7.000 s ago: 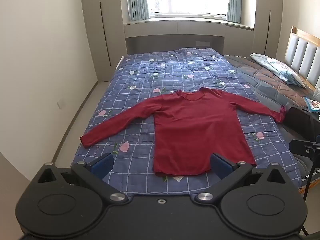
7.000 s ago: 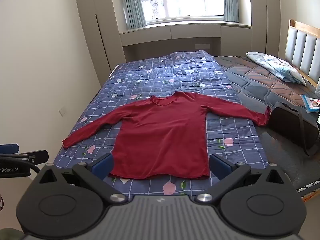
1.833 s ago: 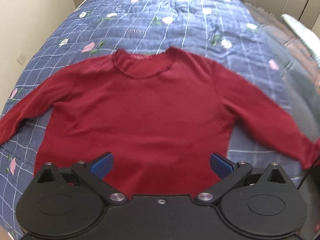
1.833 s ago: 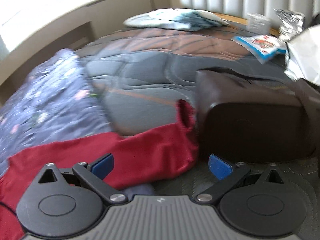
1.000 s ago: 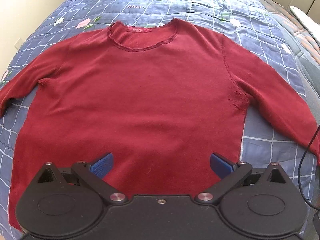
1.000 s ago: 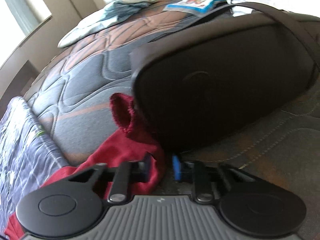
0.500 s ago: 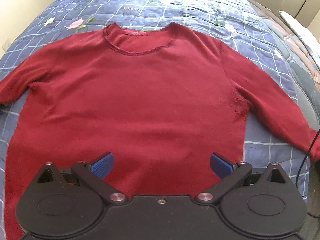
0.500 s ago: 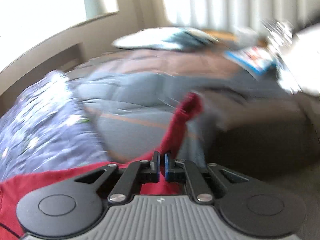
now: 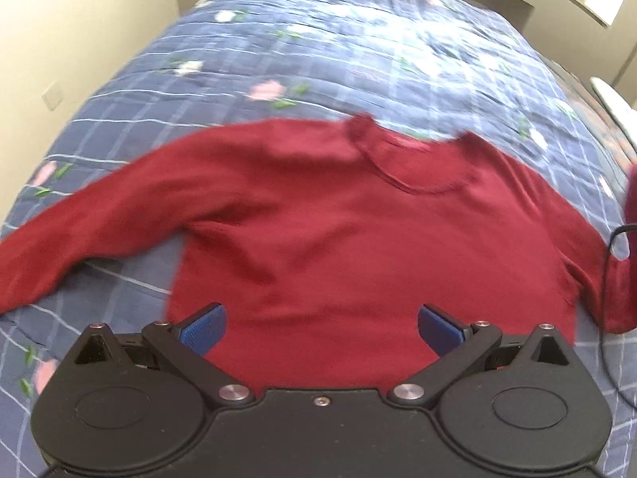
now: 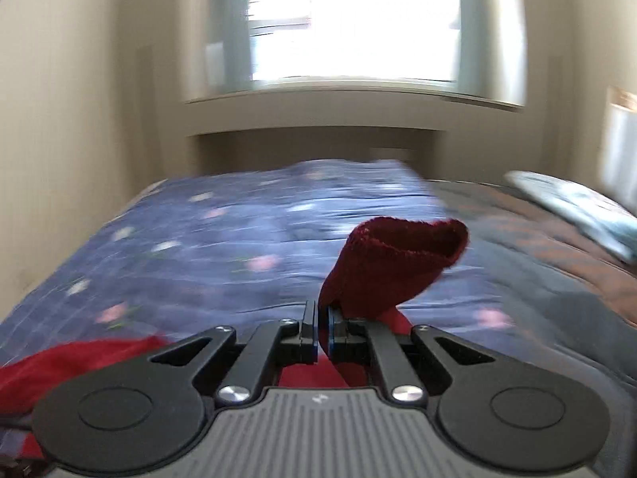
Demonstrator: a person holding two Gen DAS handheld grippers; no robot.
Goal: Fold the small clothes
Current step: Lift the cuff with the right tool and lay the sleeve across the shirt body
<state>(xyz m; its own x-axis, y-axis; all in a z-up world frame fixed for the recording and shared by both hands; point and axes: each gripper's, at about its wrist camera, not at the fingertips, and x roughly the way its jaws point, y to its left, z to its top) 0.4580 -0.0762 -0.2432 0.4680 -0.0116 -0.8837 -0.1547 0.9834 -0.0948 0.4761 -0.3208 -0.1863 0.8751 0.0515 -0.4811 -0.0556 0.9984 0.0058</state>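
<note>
A dark red long-sleeved shirt (image 9: 358,219) lies flat, front up, on the blue checked quilt (image 9: 278,47). Its left sleeve (image 9: 91,223) stretches out to the left. My left gripper (image 9: 321,324) is open and empty, hovering over the shirt's lower body. My right gripper (image 10: 322,328) is shut on the right sleeve near its cuff (image 10: 402,255), which stands up above the jaws, lifted off the bed. The raised sleeve shows at the right edge of the left wrist view (image 9: 631,207). More red fabric (image 10: 71,358) lies at the lower left of the right wrist view.
The quilt (image 10: 199,247) covers the left part of the bed; bare quilted mattress (image 10: 557,279) lies to the right with a pillow (image 10: 577,203) on it. A wall (image 9: 59,20) runs along the bed's left side. A window (image 10: 350,20) is beyond the bed.
My right gripper has lifted the right sleeve cuff and swung it left, away from the dark bag toward the shirt. My left gripper has shifted left, over the shirt's left side.
</note>
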